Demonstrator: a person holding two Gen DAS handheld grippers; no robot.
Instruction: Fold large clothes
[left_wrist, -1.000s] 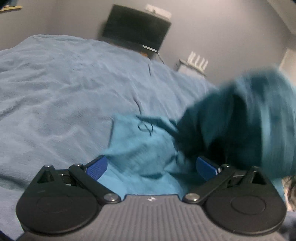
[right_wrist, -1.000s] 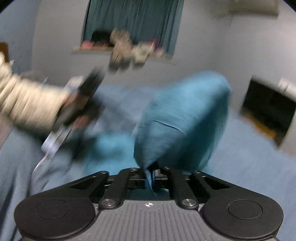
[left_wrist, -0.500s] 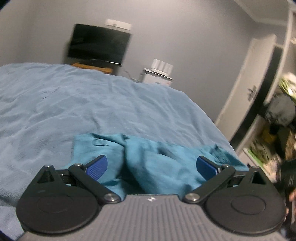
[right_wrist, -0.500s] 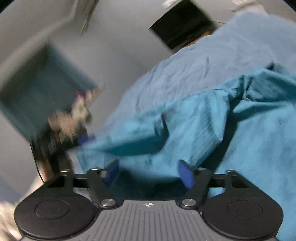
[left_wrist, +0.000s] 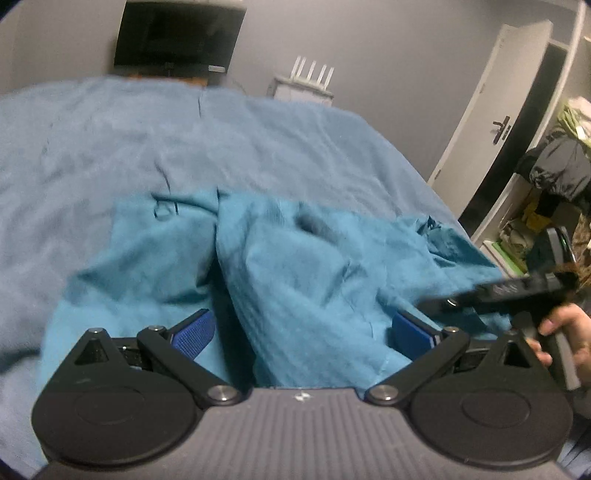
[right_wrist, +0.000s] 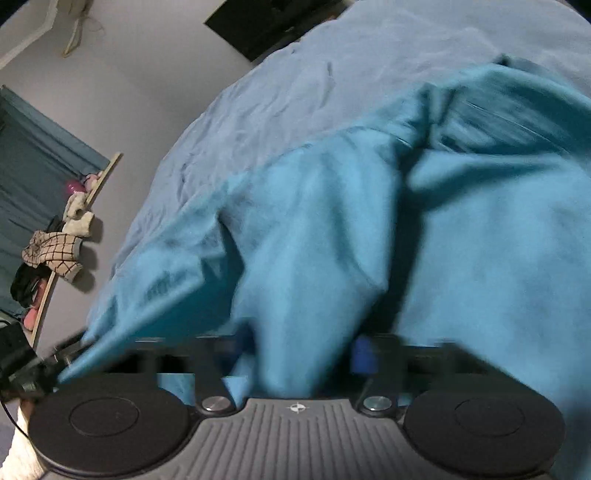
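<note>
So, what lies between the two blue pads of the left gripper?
In the left wrist view, a raised fold of the teal garment lies between the left gripper's wide-open blue pads; neither pad presses on it.

Dark TV (left_wrist: 177, 35) against grey wall, white router (left_wrist: 308, 79) just right of it. White door (left_wrist: 491, 107) ajar at right, cluttered shelves (left_wrist: 546, 199) beside. Teal curtain (right_wrist: 26, 155) at left, socks (right_wrist: 55, 254) draped on wooden ledge (right_wrist: 74, 236).
</note>
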